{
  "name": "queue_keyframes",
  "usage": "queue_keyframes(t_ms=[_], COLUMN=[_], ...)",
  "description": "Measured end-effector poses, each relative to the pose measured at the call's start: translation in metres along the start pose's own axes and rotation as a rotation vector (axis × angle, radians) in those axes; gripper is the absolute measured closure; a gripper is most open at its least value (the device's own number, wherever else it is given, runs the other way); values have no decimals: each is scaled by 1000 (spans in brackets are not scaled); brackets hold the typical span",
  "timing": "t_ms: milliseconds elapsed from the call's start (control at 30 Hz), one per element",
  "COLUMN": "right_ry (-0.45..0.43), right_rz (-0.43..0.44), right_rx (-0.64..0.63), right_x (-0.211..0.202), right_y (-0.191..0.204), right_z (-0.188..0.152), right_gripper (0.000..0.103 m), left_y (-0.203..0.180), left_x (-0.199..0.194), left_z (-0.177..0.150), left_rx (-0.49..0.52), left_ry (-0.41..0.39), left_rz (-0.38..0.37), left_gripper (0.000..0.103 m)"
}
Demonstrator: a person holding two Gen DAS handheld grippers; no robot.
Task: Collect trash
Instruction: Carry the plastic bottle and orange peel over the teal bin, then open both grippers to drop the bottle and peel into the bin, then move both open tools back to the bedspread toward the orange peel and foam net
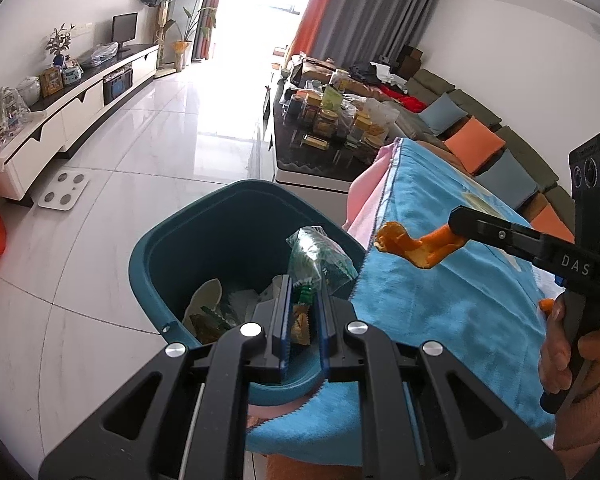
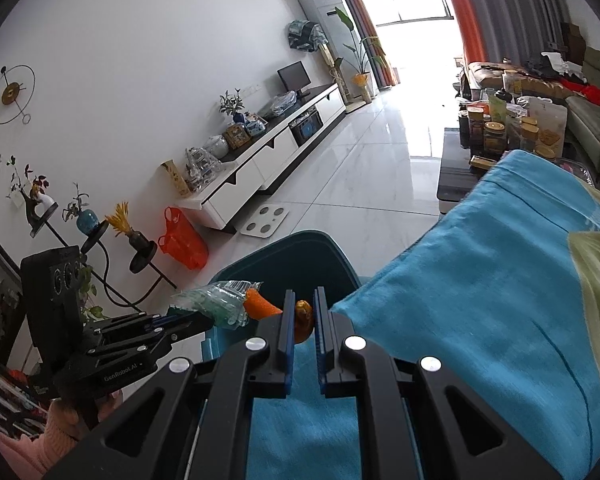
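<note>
My left gripper (image 1: 303, 292) is shut on a clear green plastic wrapper (image 1: 318, 258) and holds it over the open teal bin (image 1: 172, 240), which has paper and wrappers inside. My right gripper (image 2: 302, 312) is shut on a piece of orange peel (image 2: 303, 320) just above the blue cloth, near the bin's rim (image 2: 300, 240). In the left wrist view the peel (image 1: 410, 246) hangs from the right gripper (image 1: 456, 230) to the right of the bin. In the right wrist view the wrapper (image 2: 216, 300) sticks out of the left gripper (image 2: 180, 322).
A blue cloth (image 1: 452, 280) covers the table beside the bin. A dark coffee table (image 1: 320, 152) crowded with jars stands behind, a sofa with cushions (image 1: 476, 144) to the right. A white TV cabinet (image 1: 72, 108), a floor scale (image 1: 63, 191) and an orange bag (image 2: 182, 242) are at the left.
</note>
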State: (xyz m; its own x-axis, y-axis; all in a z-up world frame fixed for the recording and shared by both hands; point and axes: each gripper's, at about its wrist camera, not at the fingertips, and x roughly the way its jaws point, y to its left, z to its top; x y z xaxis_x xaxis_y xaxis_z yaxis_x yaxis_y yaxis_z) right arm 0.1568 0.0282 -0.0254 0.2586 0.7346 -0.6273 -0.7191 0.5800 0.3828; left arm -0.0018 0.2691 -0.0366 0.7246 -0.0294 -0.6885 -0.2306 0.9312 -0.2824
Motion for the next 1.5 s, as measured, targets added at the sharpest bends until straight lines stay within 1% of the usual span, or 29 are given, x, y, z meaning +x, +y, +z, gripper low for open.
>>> queue_keyframes(t_ms=[467, 867, 1033, 1100, 1133, 1200, 1233, 1433, 1500], right_ry=[57, 116, 142, 155, 159, 164, 164, 152, 143], right_rz=[-6, -24, -26, -23, -21, -9, -6, 5, 9], right_rx=[-23, -32, -40, -45, -45, -40, -38, -33, -31], right_x=[35, 69, 83, 89, 90, 93, 93, 86, 80], right_y=[9, 17, 26, 29, 30, 31, 30, 27, 25], right_z=[6, 7, 7, 7, 7, 7, 7, 7, 7], right_gripper=[95, 95, 93, 90, 89, 89, 88, 87, 87], left_y=[9, 19, 23, 22, 22, 24, 25, 26, 23], left_x=[13, 33, 43, 47, 49, 52, 53, 49, 41], left_z=[3, 5, 6, 5, 5, 5, 4, 1, 0], left_rx=[-29, -48, -65, -68, -70, -78, -80, -83, -73], left_ry=[16, 51, 70, 73, 75, 80, 80, 60, 39], left_rz=[44, 88, 90, 89, 86, 87, 91, 104, 105], left_gripper=[92, 92, 90, 89, 88, 80, 78, 72, 64])
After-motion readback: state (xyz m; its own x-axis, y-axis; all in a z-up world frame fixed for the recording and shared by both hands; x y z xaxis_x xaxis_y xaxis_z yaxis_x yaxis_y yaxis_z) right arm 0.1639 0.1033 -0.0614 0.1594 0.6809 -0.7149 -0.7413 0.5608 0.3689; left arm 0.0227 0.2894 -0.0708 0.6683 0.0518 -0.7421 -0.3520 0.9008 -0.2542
